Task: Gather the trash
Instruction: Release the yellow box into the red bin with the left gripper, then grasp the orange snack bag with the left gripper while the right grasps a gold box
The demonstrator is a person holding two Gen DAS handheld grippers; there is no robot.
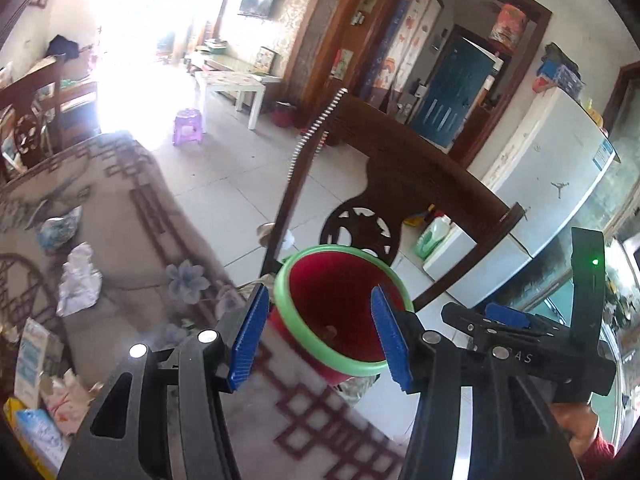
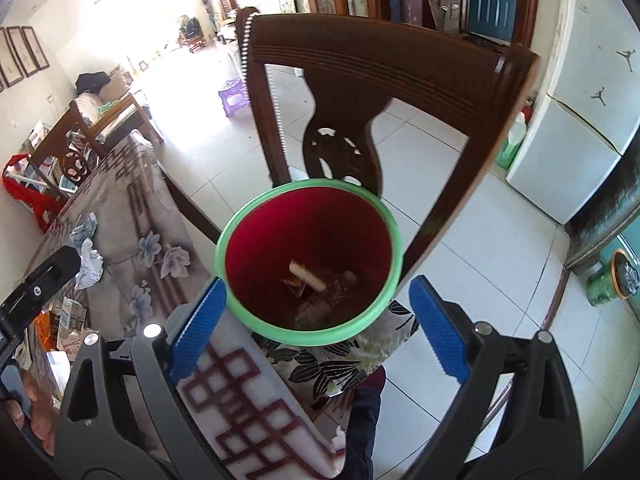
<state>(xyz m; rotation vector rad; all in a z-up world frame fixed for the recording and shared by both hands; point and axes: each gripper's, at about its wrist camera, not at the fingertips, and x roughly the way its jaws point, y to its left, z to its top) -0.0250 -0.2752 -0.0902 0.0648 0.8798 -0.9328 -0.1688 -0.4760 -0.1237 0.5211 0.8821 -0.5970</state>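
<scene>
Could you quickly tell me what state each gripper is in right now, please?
Left gripper: jaws open, nothing held, above the red bin.
Right gripper: jaws open wide, nothing held.

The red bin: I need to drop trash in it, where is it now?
The red bin with the green rim sits on the cushioned seat of the wooden chair, just off the table's edge, ahead of both grippers.

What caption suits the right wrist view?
Open hand-held gripper above a red, green-rimmed bin holding scraps, beside a wooden chair.

Red bin [image 2: 308, 240] with green rim, scraps inside, between spread blue fingers [image 2: 198, 330] of right gripper [image 2: 316, 330]; crumpled paper [image 2: 90, 266] on counter [image 2: 132, 216].
</scene>
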